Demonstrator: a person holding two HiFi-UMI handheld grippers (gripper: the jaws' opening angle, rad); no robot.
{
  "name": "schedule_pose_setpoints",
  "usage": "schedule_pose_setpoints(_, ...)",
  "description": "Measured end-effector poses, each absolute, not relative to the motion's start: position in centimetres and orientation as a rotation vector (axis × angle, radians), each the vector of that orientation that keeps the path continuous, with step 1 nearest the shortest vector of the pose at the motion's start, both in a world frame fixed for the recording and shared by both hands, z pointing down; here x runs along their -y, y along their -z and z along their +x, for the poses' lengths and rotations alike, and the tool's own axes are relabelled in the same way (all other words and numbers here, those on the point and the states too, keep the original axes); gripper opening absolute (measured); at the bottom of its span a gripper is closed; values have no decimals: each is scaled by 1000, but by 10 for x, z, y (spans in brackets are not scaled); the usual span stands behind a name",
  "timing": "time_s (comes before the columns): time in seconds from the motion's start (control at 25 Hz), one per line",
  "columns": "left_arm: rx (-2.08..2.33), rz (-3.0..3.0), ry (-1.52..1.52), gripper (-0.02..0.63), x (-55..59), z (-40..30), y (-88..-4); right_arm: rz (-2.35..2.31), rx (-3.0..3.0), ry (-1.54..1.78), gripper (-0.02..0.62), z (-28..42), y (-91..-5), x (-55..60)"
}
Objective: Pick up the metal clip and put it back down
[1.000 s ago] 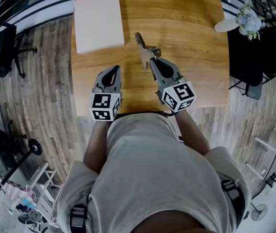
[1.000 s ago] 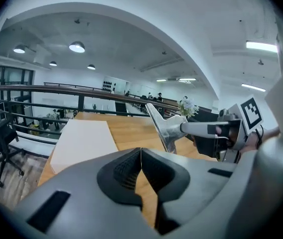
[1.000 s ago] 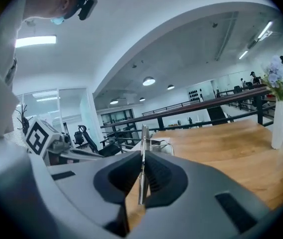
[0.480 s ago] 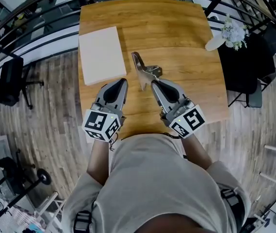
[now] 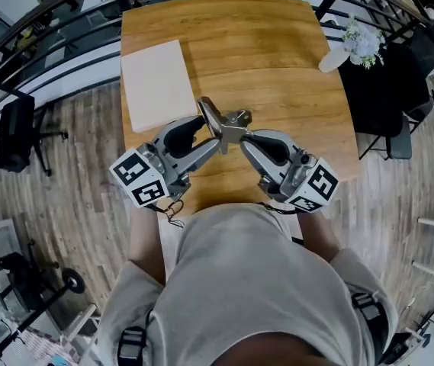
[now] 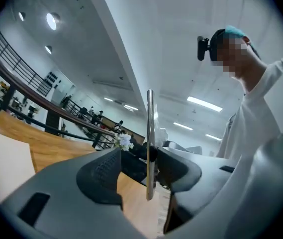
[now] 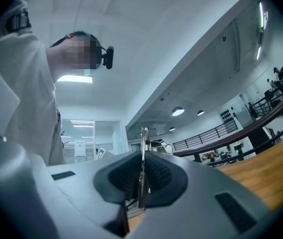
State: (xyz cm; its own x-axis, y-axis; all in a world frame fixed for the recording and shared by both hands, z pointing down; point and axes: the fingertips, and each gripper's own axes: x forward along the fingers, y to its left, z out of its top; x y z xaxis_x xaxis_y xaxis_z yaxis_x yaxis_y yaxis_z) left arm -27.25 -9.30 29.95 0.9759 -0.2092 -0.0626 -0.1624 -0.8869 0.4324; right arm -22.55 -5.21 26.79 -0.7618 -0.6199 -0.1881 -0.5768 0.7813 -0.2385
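Head view: the metal clip [image 5: 224, 124] is held up off the wooden table [image 5: 300, 75], over its middle strip toward the near edge, between two grippers that point at each other from either side. The right gripper [image 5: 245, 142] has its jaws pressed together on one end of the clip, and the right gripper view shows the thin metal standing edge-on, pinched between the two ribbed pads. The left gripper [image 5: 210, 132] has its jaws spread wide; they have just been opening. The clip's flat blade stands upright between them, close against the right-hand pad and well apart from the left-hand one, so this claw does not clamp it. A pale rectangular board [image 5: 155, 82] lies flat along the table's left edge, toward the far corner, apart from the clip. A bunch of white flowers [image 5: 358, 43] shows at the table's right edge near the far corner. The person's light shirt fills the lower part of the view.
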Motion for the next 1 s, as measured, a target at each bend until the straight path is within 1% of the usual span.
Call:
schedule_pose_setpoints(0.16,119,2705,262,210,74,-267,-281,-808,-2732,275,40,-229,-267,42)
schedule_pose_setpoints(0.32,132,2660,394,205,70,-271,-269,-715,-2759,301,40,-237,-270,34)
schedule_pose_setpoints(0.44,171,2641,441,132,70,-280,-268,-697,-2752,336,40,-241,-273,37)
schedule_pose_setpoints(0.72,268,2642,429,110,63,-302,-276,-658,-2772,393,41,-259,-284,37)
schedule_pose_setpoints(0.8,303,2614,416,92,63,-310,-280,-691,-2793,415,43,-265,-291,41)
schedule_pose_setpoints(0.88,358,2571,413,59,66,-318,-287,-735,-2822,456,54,-270,-304,46)
schedule_pose_setpoints(1.0,465,2511,386,52,73,-325,-303,-767,-2871,504,60,-275,-324,50)
